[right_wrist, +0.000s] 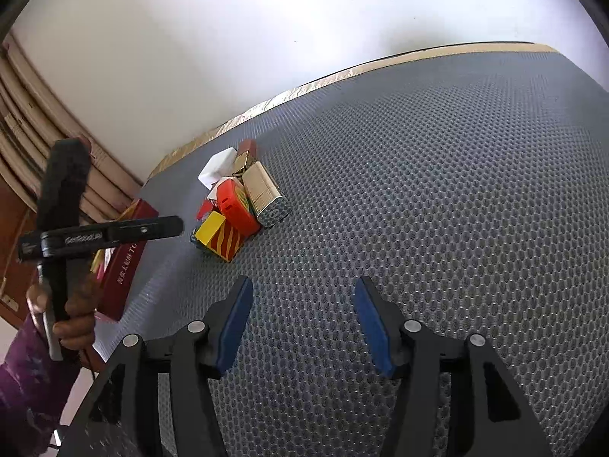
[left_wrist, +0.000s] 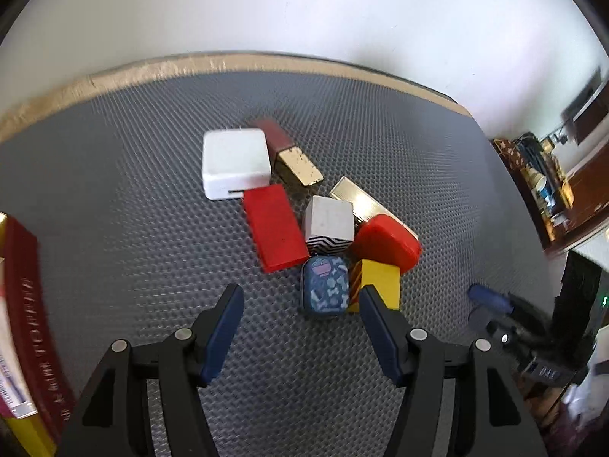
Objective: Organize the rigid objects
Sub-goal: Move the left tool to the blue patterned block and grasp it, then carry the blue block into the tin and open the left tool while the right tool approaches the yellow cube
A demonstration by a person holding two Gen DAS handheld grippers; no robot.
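Note:
A cluster of small rigid objects lies on the grey mat (left_wrist: 114, 190): a white charger block (left_wrist: 234, 163), a maroon and gold box (left_wrist: 289, 152), a flat red block (left_wrist: 276, 226), a white cube with zigzag side (left_wrist: 329, 224), a red rounded case (left_wrist: 386, 242), a gold box (left_wrist: 361, 200), a yellow striped box (left_wrist: 378, 283) and a blue patterned case (left_wrist: 325, 289). My left gripper (left_wrist: 300, 301) is open just in front of the blue case. My right gripper (right_wrist: 302, 297) is open and empty, well short of the cluster (right_wrist: 236, 205).
A red book-like box (left_wrist: 30, 323) lies at the mat's left edge; it also shows in the right wrist view (right_wrist: 125, 262). The mat's far edge has a tan border (left_wrist: 190, 66) against a white wall. Shelves with clutter (left_wrist: 548, 182) stand at the right.

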